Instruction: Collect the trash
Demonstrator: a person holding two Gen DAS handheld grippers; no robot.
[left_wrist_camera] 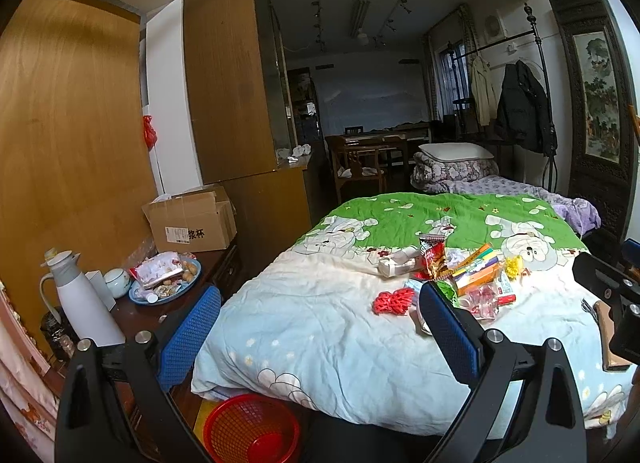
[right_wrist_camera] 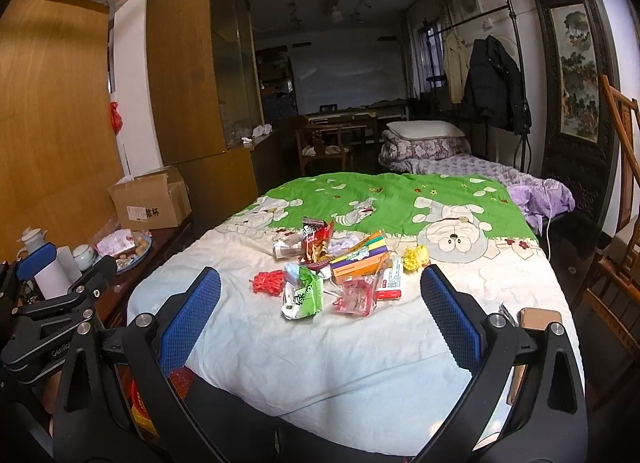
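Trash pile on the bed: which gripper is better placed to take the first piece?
Probably the right gripper: open, with the trash pile centred between its fingers. The left gripper is open too but sits off toward the red basket.

Cardboard box point(left_wrist_camera: 191, 223) side reads "浆杯"; left hand-held gripper point(right_wrist_camera: 52, 303) body shows "GenRo…", rest cut off; snack-wrapper print illegible.

My left gripper point(left_wrist_camera: 320, 339): black angular frame, blue grid-textured finger pads point(left_wrist_camera: 188, 339), round silver screw heads at the joints. My right gripper point(right_wrist_camera: 320, 323): same black frame, blue pads point(right_wrist_camera: 450, 319), silver screws. White lettering on the left body, partly legible.
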